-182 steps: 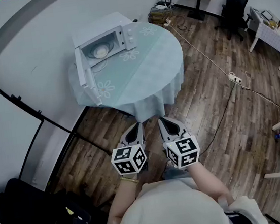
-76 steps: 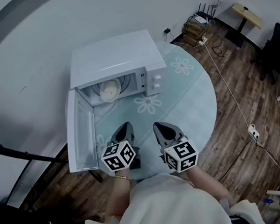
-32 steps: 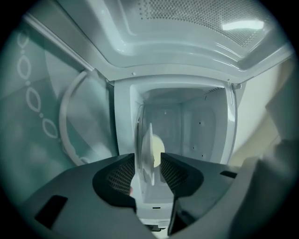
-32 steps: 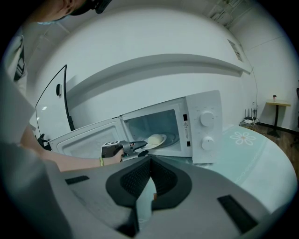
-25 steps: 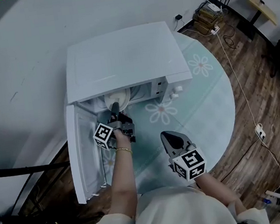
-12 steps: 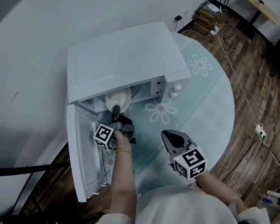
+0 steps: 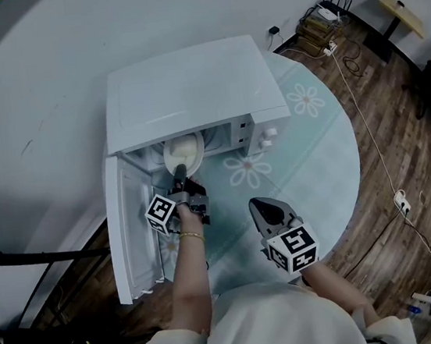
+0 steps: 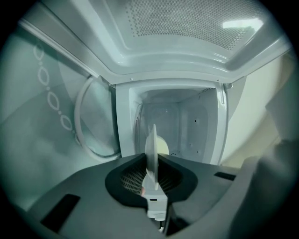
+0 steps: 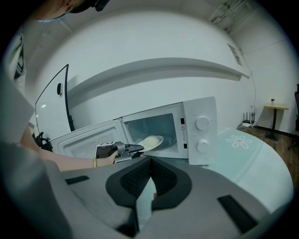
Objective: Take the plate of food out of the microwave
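Plate (image 7: 183, 149), the only one, sits rim-clamped in left gripper (image 7: 179, 183) at one microwave (image 7: 189, 92); right gripper (image 7: 263, 207) closed, empty.

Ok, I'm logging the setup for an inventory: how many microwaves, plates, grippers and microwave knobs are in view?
microwave: 1
plate: 1
grippers: 2, the left gripper and the right gripper
knobs: 2
Total: 6

From overhead, the microwave (image 7: 189, 92) hides the far edge of the plate (image 7: 183, 154).
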Motion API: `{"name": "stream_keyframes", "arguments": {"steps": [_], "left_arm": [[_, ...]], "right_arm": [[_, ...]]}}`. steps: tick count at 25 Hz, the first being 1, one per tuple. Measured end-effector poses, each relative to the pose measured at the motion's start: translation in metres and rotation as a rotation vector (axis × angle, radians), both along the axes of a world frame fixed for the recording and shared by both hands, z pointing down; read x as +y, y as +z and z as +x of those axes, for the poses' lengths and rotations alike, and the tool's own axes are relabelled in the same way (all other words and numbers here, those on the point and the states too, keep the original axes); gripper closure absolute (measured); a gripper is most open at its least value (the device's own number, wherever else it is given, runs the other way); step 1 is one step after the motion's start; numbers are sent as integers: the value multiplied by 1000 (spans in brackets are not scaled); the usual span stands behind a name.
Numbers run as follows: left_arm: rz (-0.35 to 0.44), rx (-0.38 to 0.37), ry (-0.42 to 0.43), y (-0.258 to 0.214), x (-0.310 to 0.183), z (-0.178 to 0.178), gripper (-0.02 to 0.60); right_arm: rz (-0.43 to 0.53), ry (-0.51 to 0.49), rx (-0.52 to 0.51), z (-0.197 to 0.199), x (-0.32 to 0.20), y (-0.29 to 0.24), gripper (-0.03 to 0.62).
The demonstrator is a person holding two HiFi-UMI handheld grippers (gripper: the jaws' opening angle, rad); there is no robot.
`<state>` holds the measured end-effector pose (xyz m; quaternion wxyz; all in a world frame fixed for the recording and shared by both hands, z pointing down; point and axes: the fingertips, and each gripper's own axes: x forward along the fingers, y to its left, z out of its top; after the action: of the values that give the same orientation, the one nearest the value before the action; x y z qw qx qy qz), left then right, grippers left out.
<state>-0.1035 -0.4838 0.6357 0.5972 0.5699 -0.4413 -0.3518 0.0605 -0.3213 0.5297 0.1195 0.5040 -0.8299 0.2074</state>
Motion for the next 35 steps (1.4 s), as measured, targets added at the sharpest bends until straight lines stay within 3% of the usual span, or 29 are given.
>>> {"name": "stream_keyframes", "arguments": {"steps": [35], "left_arm": [[57, -7, 130, -37, 127, 21, 526]], "right_arm": [[89, 50, -13, -3, 72, -37, 588]]}}
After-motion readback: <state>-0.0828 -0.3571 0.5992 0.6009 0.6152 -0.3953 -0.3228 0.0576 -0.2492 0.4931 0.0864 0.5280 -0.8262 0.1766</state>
